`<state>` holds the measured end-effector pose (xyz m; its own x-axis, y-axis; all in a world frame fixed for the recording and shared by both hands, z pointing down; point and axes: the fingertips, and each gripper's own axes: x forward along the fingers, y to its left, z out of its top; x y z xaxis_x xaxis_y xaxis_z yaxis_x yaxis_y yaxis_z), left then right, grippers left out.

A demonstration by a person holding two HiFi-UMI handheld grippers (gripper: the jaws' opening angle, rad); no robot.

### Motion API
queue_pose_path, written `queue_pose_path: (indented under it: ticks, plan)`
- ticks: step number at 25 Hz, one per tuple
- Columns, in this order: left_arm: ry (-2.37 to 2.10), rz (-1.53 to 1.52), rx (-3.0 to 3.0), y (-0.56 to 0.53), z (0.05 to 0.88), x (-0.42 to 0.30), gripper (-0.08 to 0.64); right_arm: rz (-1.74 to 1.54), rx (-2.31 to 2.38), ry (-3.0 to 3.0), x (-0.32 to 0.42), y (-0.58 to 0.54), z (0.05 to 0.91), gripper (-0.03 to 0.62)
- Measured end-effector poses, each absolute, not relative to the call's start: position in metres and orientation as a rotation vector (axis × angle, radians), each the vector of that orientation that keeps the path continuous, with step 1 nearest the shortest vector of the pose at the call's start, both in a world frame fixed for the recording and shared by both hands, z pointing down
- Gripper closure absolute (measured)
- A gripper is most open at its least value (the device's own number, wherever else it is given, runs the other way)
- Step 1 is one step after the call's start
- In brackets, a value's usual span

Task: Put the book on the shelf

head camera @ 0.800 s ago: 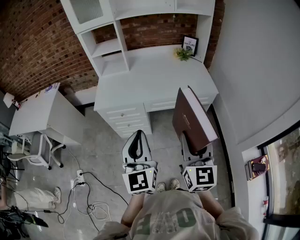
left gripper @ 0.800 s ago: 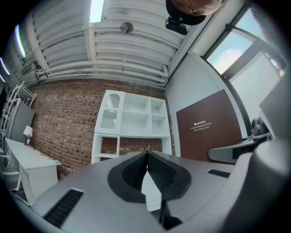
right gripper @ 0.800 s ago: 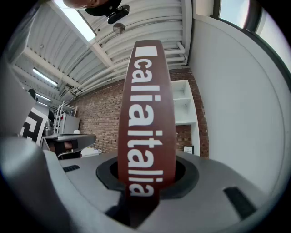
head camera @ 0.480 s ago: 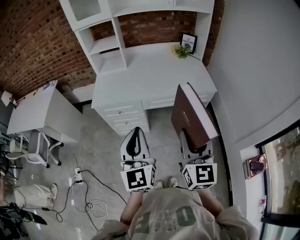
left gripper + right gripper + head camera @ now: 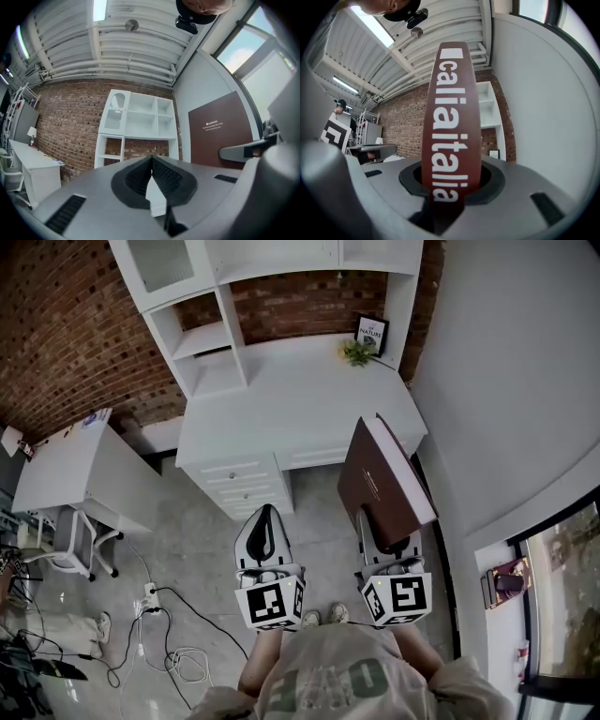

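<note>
While the head view looks steeply down, the left gripper point(image 5: 265, 517) and the right gripper point(image 5: 386, 542) sit side by side over the grey floor point(image 5: 197, 549), in front of a white desk point(image 5: 281, 399). The right gripper holds a brown book point(image 5: 384, 486) by its lower end. The book stands on edge at the desk's right front corner, near the pale wall point(image 5: 506, 381). The shelf point(image 5: 211, 334) rises along the back of the desk, well apart from the book, with bare desk top between them. A framed picture point(image 5: 372, 334) and a small plant point(image 5: 356, 352) stand at the far right corner. A side table point(image 5: 75, 465) and cables point(image 5: 178, 652) lie off to the left, away from both grippers.

The left gripper view shows what the head view cannot: its jaws are pressed together with nothing between them. The shelf stands ahead beyond them, and the book's cover shows at the right against the wall.

The right gripper view shows its jaws clamped on the book's spine, with white print running up it. The spine fills the middle, with a narrow strip of shelf to its right and a brick wall point(image 5: 401, 126) to its left
</note>
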<state>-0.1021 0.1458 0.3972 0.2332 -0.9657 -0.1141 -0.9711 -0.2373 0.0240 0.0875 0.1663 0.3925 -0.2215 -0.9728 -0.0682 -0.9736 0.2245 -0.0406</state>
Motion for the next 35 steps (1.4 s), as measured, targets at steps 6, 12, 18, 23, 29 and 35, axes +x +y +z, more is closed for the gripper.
queue_pose_path:
  ticks: [6,12,18,23,29,35]
  plan:
    - [1.926,0.153,-2.398,0.137,0.402,-0.08,0.548,-0.019,-1.901,2.392,0.117,0.161,0.403,0.442]
    - [1.933,0.153,-2.365,0.129,0.4,-0.06,0.548,-0.061,-1.896,2.386,0.144,0.149,0.411,0.44]
    - [1.926,0.162,-2.362,0.102,0.403,-0.054,0.548,-0.024,-1.891,2.378,0.152,0.125,0.41,0.441]
    - [1.913,0.18,-2.37,0.055,0.409,-0.056,0.548,-0.038,-1.918,2.355,0.154,0.084,0.419,0.44]
    - [1.867,0.192,-2.399,-0.026,0.403,-0.058,0.548,-0.011,-1.958,2.333,0.149,0.015,0.412,0.442]
    - [1.8,0.218,-2.419,-0.121,0.385,-0.067,0.548,0.013,-1.994,2.296,0.135,-0.078,0.399,0.441]
